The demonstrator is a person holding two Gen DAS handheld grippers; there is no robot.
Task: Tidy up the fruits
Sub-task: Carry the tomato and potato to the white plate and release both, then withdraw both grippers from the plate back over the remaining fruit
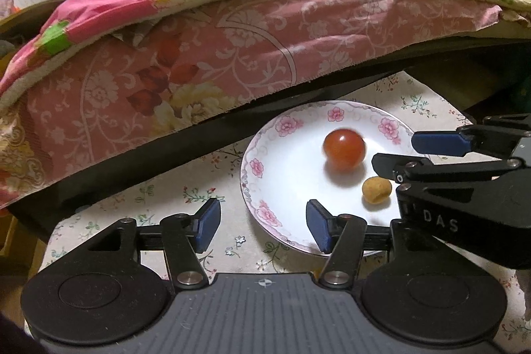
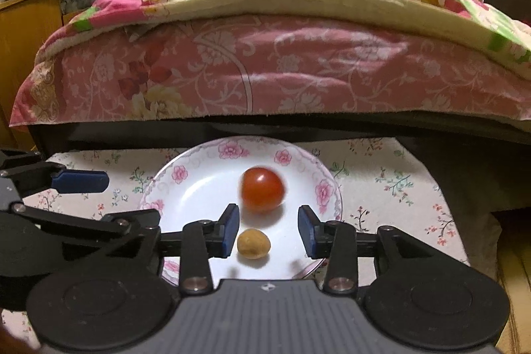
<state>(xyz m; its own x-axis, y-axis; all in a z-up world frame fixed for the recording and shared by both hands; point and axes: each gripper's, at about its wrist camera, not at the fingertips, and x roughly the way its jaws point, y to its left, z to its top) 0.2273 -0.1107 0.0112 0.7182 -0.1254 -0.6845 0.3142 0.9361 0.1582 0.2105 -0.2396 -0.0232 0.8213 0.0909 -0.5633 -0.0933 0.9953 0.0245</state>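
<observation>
The left tongs (image 1: 263,226) tilt downward with blue pads (image 1: 208,225) spread apart, gripping nothing. The right tongs (image 2: 268,231) angle down likewise, just beside the left, pads (image 2: 230,230) parted with a narrower gap, nothing pressed between them.

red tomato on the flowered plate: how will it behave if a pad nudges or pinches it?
The round, glossy red tomato will likely roll: it sits loose on the smooth white flowered plate, and its edges look blurred. The shiny skin may slip between the blue pads. Probably soft, so pinch gently. The plate's raised rim should keep it in.
</observation>
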